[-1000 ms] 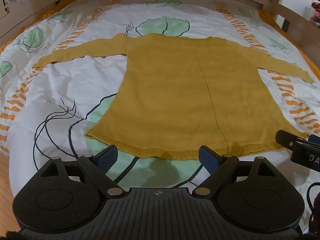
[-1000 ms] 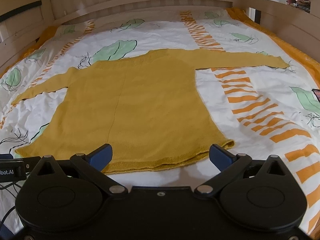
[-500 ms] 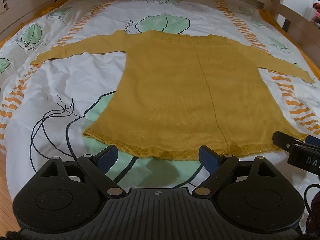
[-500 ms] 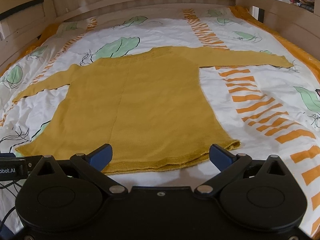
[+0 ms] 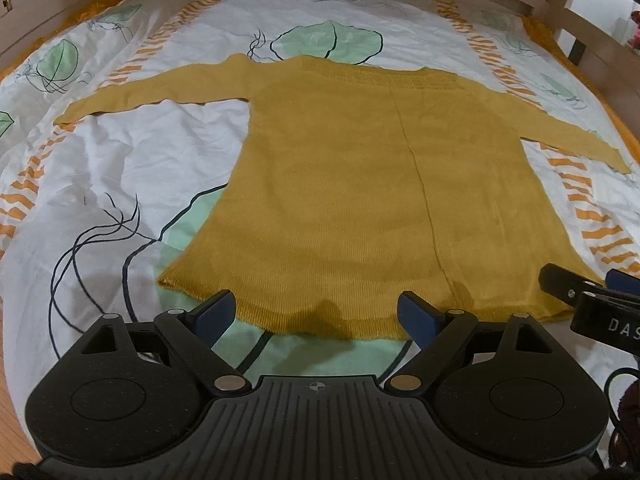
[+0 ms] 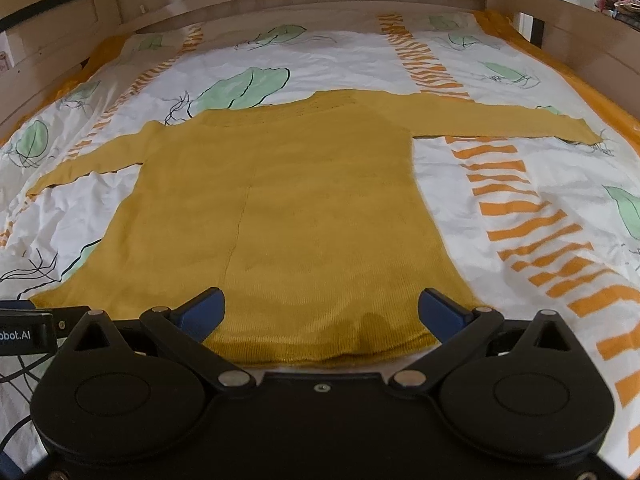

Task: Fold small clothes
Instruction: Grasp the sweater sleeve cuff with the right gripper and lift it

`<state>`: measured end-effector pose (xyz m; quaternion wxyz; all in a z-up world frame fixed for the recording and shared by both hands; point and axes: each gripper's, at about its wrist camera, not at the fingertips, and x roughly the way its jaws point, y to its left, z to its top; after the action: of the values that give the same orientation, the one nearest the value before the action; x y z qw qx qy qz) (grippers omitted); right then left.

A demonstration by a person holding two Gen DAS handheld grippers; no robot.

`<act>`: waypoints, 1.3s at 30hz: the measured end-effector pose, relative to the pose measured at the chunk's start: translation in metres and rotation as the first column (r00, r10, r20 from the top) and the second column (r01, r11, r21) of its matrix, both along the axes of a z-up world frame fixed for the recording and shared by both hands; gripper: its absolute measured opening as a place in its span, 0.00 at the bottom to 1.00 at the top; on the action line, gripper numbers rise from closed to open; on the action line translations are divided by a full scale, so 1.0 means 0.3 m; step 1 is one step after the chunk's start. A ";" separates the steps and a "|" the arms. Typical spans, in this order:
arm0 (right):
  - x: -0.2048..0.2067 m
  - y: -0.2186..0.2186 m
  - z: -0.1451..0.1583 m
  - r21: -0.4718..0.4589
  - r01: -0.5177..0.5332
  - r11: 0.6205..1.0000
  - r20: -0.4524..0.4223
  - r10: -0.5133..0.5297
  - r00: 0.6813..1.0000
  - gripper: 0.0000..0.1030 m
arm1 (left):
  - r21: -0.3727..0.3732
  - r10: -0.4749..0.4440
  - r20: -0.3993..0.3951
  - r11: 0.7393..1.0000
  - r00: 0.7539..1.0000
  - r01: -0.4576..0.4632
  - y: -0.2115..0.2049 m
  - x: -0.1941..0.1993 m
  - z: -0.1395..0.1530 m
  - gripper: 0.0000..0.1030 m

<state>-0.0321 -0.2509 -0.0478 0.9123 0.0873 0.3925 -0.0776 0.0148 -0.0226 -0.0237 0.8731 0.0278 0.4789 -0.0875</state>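
A mustard-yellow knit sweater [image 5: 360,184] lies flat on the bed, hem toward me, both sleeves spread out to the sides. It also shows in the right wrist view [image 6: 288,208]. My left gripper [image 5: 316,316] is open and empty, just above the left half of the hem. My right gripper [image 6: 322,312] is open and empty over the right half of the hem, near its right corner. The right gripper's side shows at the right edge of the left wrist view [image 5: 592,300].
The bed sheet [image 5: 120,176] is white with green leaves and orange stripes. A wooden bed frame [image 6: 304,4] runs along the far side and the right rail [image 6: 580,24]. Wooden floor [image 5: 8,412] shows at the lower left.
Both grippers have moved forward and lower toward the sweater's hem; the hem now lies between their open fingers. The sweater has not moved.
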 end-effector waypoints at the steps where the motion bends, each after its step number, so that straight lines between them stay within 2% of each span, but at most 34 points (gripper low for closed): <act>1: 0.006 -0.001 0.000 -0.001 -0.003 1.000 -0.001 0.003 1.000 1.00 | -0.001 0.000 -0.002 1.000 1.000 0.000 -0.001 0.007 -0.001 0.86; 10: 0.088 -0.022 -0.016 0.036 -0.030 0.999 -0.039 0.031 0.999 1.00 | -0.014 -0.005 -0.003 1.000 1.000 0.005 -0.008 0.095 -0.002 0.86; 15: 0.153 -0.068 -0.018 0.114 -0.056 0.992 -0.055 0.062 0.997 1.00 | -0.031 -0.009 0.022 0.999 1.000 0.010 -0.013 0.174 0.020 0.86; 21: 0.257 -0.185 0.013 0.200 -0.059 0.978 -0.024 0.065 0.998 1.00 | -0.063 -0.011 0.058 0.998 0.998 0.015 -0.032 0.309 0.048 0.86; 29: 0.426 -0.413 0.048 0.128 0.015 0.992 0.022 -0.018 1.000 0.99 | -0.081 -0.008 0.115 0.997 0.993 0.017 -0.088 0.536 0.062 0.86; 34: 0.531 -0.602 0.018 0.118 0.114 0.986 0.006 -0.116 0.993 0.99 | -0.073 0.030 0.170 0.997 0.985 -0.018 -0.125 0.674 0.001 0.85; 39: 0.601 -0.785 -0.020 0.043 0.209 0.977 0.001 -0.209 0.978 0.98 | -0.087 0.054 0.191 0.996 0.980 -0.038 -0.149 0.786 -0.082 0.85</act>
<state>0.1481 -0.4864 -0.0539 0.8981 0.1479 0.3803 -0.1644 0.2506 -0.0672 -0.0481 0.9176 -0.0111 0.3883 -0.0840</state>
